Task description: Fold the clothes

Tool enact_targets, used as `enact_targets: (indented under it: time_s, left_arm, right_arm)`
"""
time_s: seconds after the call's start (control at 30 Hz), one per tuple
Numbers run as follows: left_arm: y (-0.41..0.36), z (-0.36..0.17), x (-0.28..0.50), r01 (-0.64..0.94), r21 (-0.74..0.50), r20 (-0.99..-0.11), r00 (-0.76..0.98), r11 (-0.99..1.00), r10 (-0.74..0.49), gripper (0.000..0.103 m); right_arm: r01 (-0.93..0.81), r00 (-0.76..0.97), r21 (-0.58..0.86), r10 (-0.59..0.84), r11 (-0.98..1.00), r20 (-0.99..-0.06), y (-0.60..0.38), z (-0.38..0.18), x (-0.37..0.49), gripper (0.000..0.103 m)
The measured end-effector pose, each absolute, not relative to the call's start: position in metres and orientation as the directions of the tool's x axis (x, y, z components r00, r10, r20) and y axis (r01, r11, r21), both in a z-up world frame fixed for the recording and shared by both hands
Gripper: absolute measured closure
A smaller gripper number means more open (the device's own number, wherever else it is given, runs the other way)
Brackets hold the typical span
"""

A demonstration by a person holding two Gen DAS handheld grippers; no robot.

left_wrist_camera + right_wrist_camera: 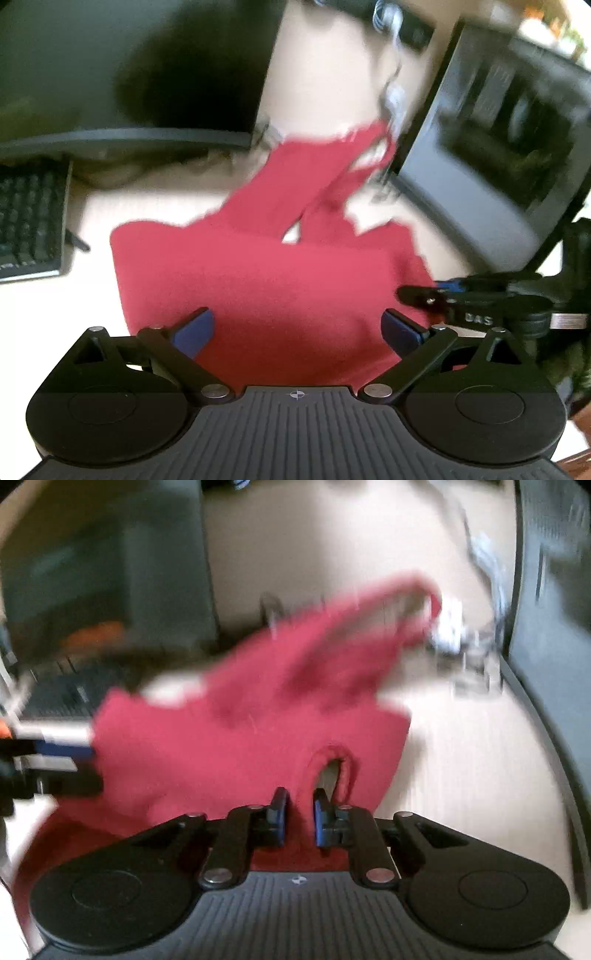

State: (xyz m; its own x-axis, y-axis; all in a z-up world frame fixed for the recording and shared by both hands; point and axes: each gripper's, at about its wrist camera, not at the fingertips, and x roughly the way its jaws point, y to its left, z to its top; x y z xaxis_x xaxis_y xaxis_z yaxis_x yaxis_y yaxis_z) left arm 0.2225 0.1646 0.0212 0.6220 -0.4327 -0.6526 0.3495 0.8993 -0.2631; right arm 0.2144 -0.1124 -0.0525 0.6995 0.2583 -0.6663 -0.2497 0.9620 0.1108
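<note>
**Red garment spread on pale desk, right side pinched**

Garment: a red knit cloth top (pixel 258 280) w/ a narrow strap or sleeve running off toward the far end, lying across the pale cream desk surface (pixel 44 306) btwn two dark monitors. Both views are motion-blurred, so fine detail of the cloth is hard to read.

Left gripper (pixel 297 328), black w/ blue-padded fingers (pixel 194 330): fingers spread wide, nothing btwn them; red fabric lies below and ahead of the gap. Can't tell whether the pads touch the cloth.

Right gripper (pixel 298 818): blue-padded fingers (pixel 320 821) drawn in narrow, w/ a fold of the red top pinched btwn them at the near edge. Just above the pinch the cloth bunches into a small loop w/ an opening. Rest of the top fans away to the far left and up toward the strap end.

In the left wrist view the right gripper shows at the right edge of the garment, at approx the cloth's border. In the right wrist view the left gripper (pixel 55 753) shows blurred at the garment's left edge.

Black keyboard (pixel 29 218) sits on the desk left of the top, apart from it. Large dark monitor (pixel 129 66) stands behind it; second dark monitor (pixel 498 129) stands to the right. Tangle of grey-white cables (pixel 461 635) lies near the strap end.
</note>
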Motion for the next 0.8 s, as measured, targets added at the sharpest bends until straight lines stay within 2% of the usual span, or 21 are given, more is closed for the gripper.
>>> enact_targets:
  time_s: [0.03, 0.1, 0.17, 0.2, 0.27, 0.33, 0.4, 0.43, 0.5, 0.7, 0.8]
  left_arm:
    - [0.163, 0.019, 0.224, 0.350, -0.250, -0.662, 0.619, 0.903, -0.423, 0.003]
    - [0.161, 0.022, 0.219, 0.353, -0.238, -0.663, 0.622, 0.905, -0.417, 0.003]
    - [0.163, 0.025, 0.201, 0.386, -0.214, -0.652, 0.627, 0.897, -0.425, 0.003]
    - [0.164, 0.027, 0.192, 0.402, -0.202, -0.647, 0.630, 0.893, -0.430, 0.003]
    - [0.165, 0.029, 0.174, 0.431, -0.179, -0.637, 0.634, 0.885, -0.438, 0.002]
    - [0.166, 0.010, 0.163, 0.409, -0.193, -0.651, 0.627, 0.892, -0.428, 0.002]
    - [0.162, -0.008, 0.160, 0.383, -0.195, -0.658, 0.632, 0.903, -0.410, 0.002]
    - [0.155, -0.011, 0.160, 0.394, -0.154, -0.653, 0.648, 0.906, -0.393, 0.001]
    - [0.141, -0.017, 0.162, 0.411, -0.076, -0.641, 0.678, 0.909, -0.360, 0.000]
    - [0.114, -0.018, 0.208, 0.432, -0.017, -0.626, 0.699, 0.902, -0.346, 0.000]
    - [0.101, -0.019, 0.231, 0.441, 0.012, -0.618, 0.709, 0.897, -0.340, 0.000]
  right_arm:
    - [-0.256, 0.712, 0.115, 0.268, 0.960, -0.650, -0.115, -0.054, 0.211, 0.089]
    - [-0.268, 0.728, 0.130, 0.290, 0.954, -0.621, -0.120, -0.040, 0.200, 0.078]
    - [-0.282, 0.793, 0.061, 0.269, 0.957, -0.547, -0.128, -0.020, 0.169, 0.030]
    - [-0.298, 0.816, 0.007, 0.259, 0.954, -0.517, -0.131, -0.016, 0.152, 0.026]
    - [-0.318, 0.814, -0.067, 0.236, 0.946, -0.530, -0.126, -0.025, 0.135, 0.025]
    - [-0.336, 0.780, -0.086, 0.226, 0.938, -0.584, -0.119, -0.044, 0.126, 0.025]
    - [-0.313, 0.749, -0.048, 0.215, 0.948, -0.626, -0.115, -0.063, 0.126, 0.025]
    - [-0.294, 0.734, -0.017, 0.214, 0.956, -0.644, -0.115, -0.071, 0.129, 0.025]
    - [-0.256, 0.730, 0.029, 0.213, 0.966, -0.650, -0.119, -0.078, 0.137, 0.025]
    - [-0.217, 0.722, 0.060, 0.201, 0.974, -0.662, -0.144, -0.086, 0.177, 0.022]
    - [-0.186, 0.739, 0.023, 0.156, 0.982, -0.656, -0.158, -0.086, 0.205, 0.022]
